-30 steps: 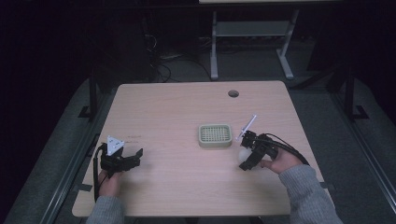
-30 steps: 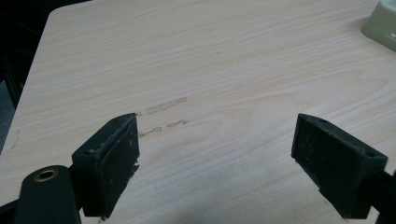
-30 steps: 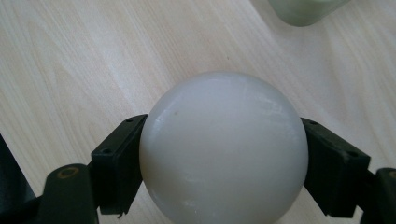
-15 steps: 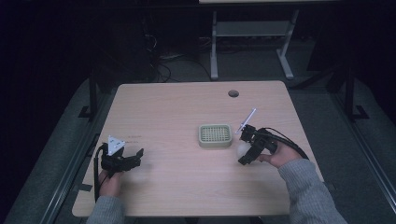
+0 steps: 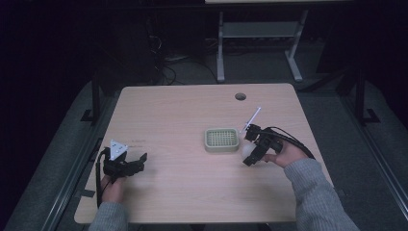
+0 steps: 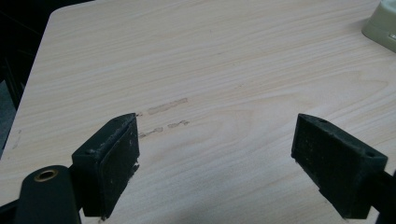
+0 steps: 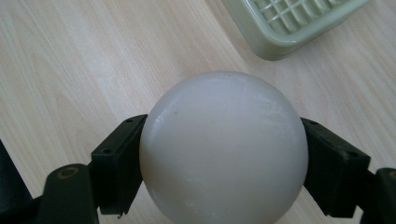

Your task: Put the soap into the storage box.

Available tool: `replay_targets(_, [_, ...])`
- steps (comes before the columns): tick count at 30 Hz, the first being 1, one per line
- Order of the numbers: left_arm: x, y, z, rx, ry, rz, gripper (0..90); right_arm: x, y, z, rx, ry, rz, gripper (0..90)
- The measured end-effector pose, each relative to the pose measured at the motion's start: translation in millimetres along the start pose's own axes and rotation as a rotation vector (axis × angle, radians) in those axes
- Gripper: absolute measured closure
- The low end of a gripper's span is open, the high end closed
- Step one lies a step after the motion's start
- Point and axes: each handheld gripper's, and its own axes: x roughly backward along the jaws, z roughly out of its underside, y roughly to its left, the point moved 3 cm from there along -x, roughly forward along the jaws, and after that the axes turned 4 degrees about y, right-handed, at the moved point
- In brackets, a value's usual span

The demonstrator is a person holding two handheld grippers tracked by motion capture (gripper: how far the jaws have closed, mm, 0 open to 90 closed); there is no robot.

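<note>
A smooth white ball (image 7: 223, 149) sits between the black jaws of my right gripper (image 7: 223, 172), which is shut on it just above the wooden table (image 5: 183, 120). In the high view this right gripper (image 5: 250, 154) is right of a pale green grid tray (image 5: 222, 139), with the ball (image 5: 248, 150) pale at its tip. The tray's corner (image 7: 299, 23) lies just beyond the ball. My left gripper (image 5: 137, 163) rests near the table's front left, its jaws wide apart over bare wood; the left gripper (image 6: 215, 154) holds nothing.
A thin white stick (image 5: 253, 117) lies on the table behind the right gripper. A round cable hole (image 5: 240, 96) is near the far edge. Faint marks (image 6: 163, 109) show on the wood ahead of the left gripper. A metal frame (image 5: 260, 43) stands beyond the table.
My right hand has shifted slightly toward the back and left with the ball, closer to the tray. The left gripper has stayed where it was.
</note>
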Motion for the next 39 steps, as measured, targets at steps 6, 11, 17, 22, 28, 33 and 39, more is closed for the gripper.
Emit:
replay_targets(6, [-0.1, 0.0, 0.1, 0.001, 0.001, 0.001, 14.8, 1.0, -2.4, -3.9, -0.003, 0.015, -0.001, 22.0])
replay_targets(11, [-0.1, -0.7, 0.0, -0.002, 0.001, 0.006, 14.8, 4.3, -4.2, -8.2, -0.001, 0.018, -0.001, 22.0])
replay_targets(17, [-0.1, -0.9, -0.7, 0.0, -0.005, 0.007, 14.8, 5.9, -6.3, -11.2, 0.0, 0.024, 0.001, 22.0])
replay_targets(22, [-1.1, -2.4, -0.6, -0.004, -0.003, 0.012, 14.8, 7.7, -5.7, -15.3, 0.007, 0.023, -0.009, 22.0])
replay_targets(28, [-1.7, -3.9, -0.4, -0.01, -0.001, 0.017, 14.8, 9.5, -7.2, -19.1, 0.005, 0.021, -0.013, 22.0])
replay_targets(33, [-1.7, -4.7, -0.6, -0.017, 0.0, 0.019, 14.9, 8.1, -9.3, -20.3, 0.003, 0.028, -0.019, 22.0])
replay_targets(39, [-1.1, -3.4, -0.5, -0.011, -0.001, 0.018, 14.8, 9.6, -10.8, -24.5, 0.005, 0.035, -0.02, 22.0])
